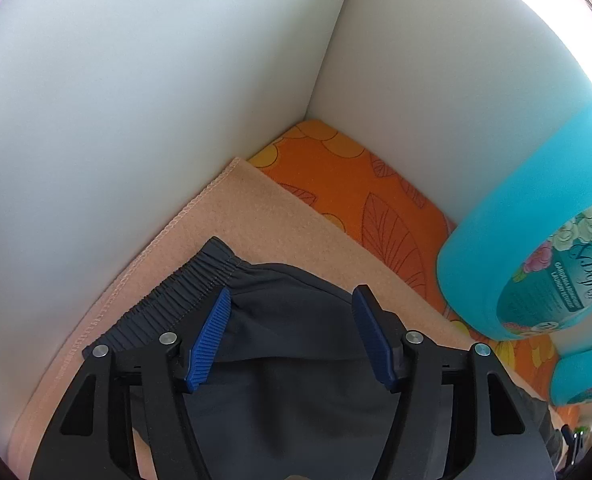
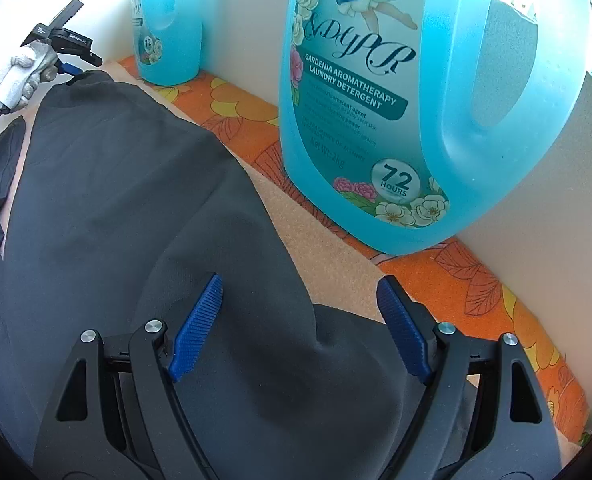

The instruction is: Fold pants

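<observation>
Dark grey pants (image 2: pixel 128 200) lie spread on a peach cloth (image 1: pixel 256 216). Their elastic waistband (image 1: pixel 176 300) shows in the left wrist view, close to the white wall. My left gripper (image 1: pixel 293 292) hovers over the waistband end with its blue pads apart; the cloth lies below them and is not pinched. In the right wrist view my right gripper (image 2: pixel 301 280) stands wide open over a fold of the pants, its pads clear of the fabric. The left gripper (image 2: pixel 70 66) also appears there at the far top left, held by a gloved hand (image 2: pixel 16 76).
An orange floral cloth (image 1: pixel 356 184) lies under the peach one. A large turquoise detergent bottle (image 2: pixel 416 100) stands on it against the wall, close to the right gripper. A second bottle (image 2: pixel 168 20) stands farther back. White walls (image 1: pixel 136 100) meet in a corner.
</observation>
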